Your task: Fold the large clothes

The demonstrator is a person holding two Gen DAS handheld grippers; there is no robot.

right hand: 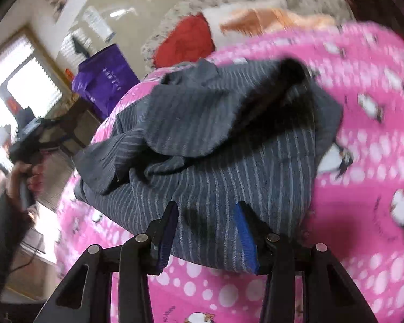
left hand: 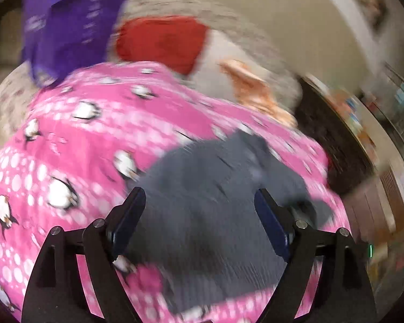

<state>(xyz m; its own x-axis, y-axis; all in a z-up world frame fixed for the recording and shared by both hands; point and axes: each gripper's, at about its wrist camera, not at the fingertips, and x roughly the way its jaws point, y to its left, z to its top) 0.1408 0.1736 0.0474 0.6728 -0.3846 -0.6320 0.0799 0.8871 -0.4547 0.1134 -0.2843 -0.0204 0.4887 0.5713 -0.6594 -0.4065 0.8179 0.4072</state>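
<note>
A grey striped garment [right hand: 202,145] lies crumpled on a pink penguin-print blanket [right hand: 369,161]. It also shows, blurred, in the left wrist view [left hand: 210,210] on the same blanket [left hand: 80,140]. My left gripper [left hand: 199,196] is open above the garment, with nothing between its fingers. My right gripper [right hand: 207,210] is open over the garment's near edge, its blue pads [right hand: 245,231] to either side of the cloth. The left gripper [right hand: 32,140] also shows at the left of the right wrist view, held in a hand.
Beyond the blanket lie a red cloth [left hand: 161,40], an orange cloth [left hand: 253,88] and a purple bag [left hand: 67,27] on a pale patterned bedspread [left hand: 229,13]. Dark furniture [left hand: 344,148] stands right of the bed. A bright window [right hand: 21,80] is at left.
</note>
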